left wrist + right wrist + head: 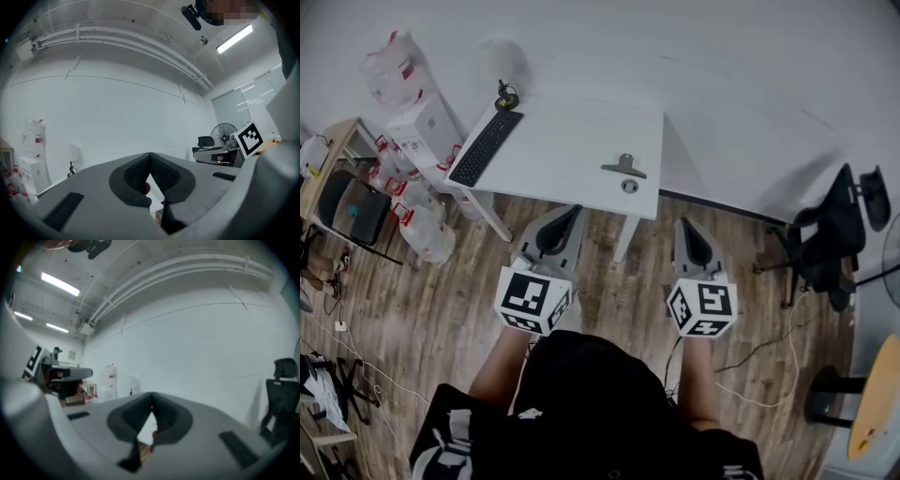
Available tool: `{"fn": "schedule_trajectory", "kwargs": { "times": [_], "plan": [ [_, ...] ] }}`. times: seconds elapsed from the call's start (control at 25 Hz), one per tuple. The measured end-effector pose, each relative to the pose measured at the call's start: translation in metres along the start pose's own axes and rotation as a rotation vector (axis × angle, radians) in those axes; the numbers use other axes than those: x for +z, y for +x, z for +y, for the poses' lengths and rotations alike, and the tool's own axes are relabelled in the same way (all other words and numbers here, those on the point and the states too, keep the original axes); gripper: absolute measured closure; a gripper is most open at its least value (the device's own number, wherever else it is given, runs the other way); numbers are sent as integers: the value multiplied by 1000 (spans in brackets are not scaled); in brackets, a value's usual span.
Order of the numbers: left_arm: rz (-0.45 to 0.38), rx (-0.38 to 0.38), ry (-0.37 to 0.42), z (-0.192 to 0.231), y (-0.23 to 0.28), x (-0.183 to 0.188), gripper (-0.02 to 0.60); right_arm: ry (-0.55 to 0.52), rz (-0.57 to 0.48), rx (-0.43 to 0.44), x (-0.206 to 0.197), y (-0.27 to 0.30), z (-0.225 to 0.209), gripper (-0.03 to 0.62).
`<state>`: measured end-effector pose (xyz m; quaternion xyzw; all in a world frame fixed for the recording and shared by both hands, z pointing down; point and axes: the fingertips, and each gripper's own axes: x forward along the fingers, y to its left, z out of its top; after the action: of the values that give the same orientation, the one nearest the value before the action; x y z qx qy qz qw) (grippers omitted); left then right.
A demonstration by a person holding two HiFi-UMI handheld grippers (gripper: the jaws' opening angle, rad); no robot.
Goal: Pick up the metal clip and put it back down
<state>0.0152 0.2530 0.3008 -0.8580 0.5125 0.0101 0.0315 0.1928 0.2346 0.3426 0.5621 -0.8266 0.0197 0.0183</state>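
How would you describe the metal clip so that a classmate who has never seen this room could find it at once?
Find the white table with a black keyboard at its left end. The metal clip lies toward the right front corner, just behind a small round disc. It is the only grey, wing-shaped thing there, far smaller than the keyboard.

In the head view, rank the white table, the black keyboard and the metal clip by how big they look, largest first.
1. white table
2. black keyboard
3. metal clip
The keyboard and the clip both lie on the table, so nearness to the camera hardly skews this order.
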Motion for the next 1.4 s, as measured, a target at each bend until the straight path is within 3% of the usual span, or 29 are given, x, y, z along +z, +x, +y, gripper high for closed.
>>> {"fn": "schedule_trajectory", "kwargs": {
  "times": [0.48,1.4],
  "plan": [
    [2,-19,-14,37,46,-11,557,-6,27,-14,-4,53,-9,560],
    [53,-133,-44,197,198,-26,557,-1,98,-120,4,257,-15,559]
  ]
}}
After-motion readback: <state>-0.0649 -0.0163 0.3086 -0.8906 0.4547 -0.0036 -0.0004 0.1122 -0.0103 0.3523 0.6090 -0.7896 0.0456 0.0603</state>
